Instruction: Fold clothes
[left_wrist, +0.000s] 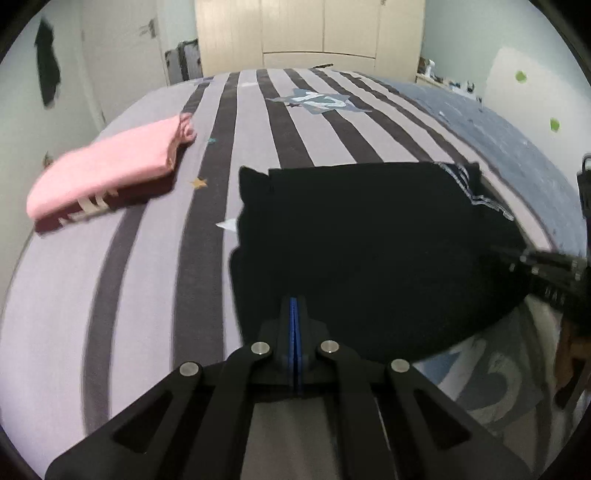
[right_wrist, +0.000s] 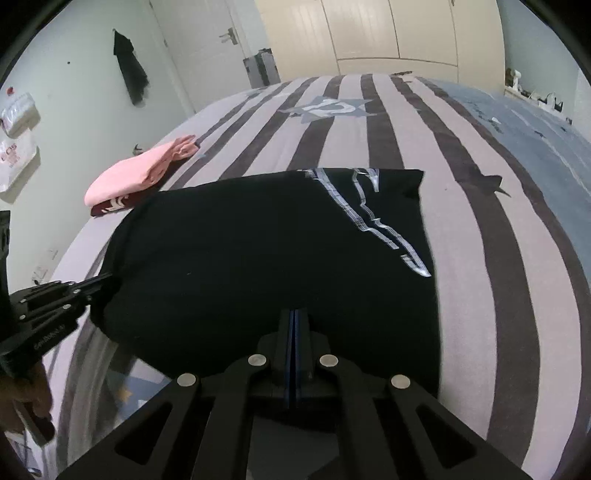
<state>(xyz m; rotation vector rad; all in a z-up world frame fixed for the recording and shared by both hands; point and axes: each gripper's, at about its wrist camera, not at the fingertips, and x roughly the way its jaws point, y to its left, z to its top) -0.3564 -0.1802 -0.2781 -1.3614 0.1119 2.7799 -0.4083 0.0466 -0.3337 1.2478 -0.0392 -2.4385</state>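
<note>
Left wrist view: left gripper clamped on near edge of black garment lying on striped bed. Right gripper likewise pinched garment's near edge. Folded pink stack lay well left.

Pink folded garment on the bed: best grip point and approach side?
Judging by its pose: take the pink folded garment at its near short edge, coming low from the bed's near side. It lies flat atop a maroon garment, so a shallow pinch separates them.
</note>
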